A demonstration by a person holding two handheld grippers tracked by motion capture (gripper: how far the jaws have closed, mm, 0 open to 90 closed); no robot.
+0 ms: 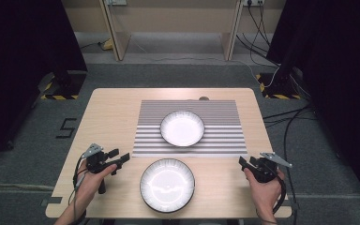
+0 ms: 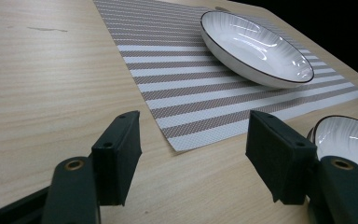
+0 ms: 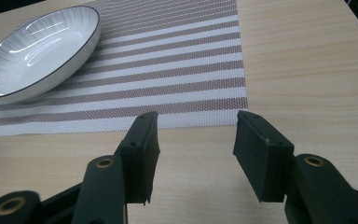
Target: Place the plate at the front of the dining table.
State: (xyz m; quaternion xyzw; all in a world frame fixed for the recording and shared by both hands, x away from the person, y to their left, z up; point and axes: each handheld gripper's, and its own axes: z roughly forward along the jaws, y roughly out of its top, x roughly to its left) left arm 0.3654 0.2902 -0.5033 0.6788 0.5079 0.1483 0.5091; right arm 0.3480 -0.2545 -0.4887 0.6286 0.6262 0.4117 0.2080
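Resting on the surface (image 1: 103, 108) at either side of the near plate (image 1: 167, 184), the left gripper (image 1: 120, 157) and the right gripper (image 1: 245, 163) have their jaws apart and hold nothing. A second plate (image 1: 182, 128) sits farther off, on the striped placemat (image 1: 215, 138). Nothing is grasped yet, so this looks like the approach step. Probably the next move calls for the left gripper to reach right to the near plate's rim, though which plate is meant is unclear.
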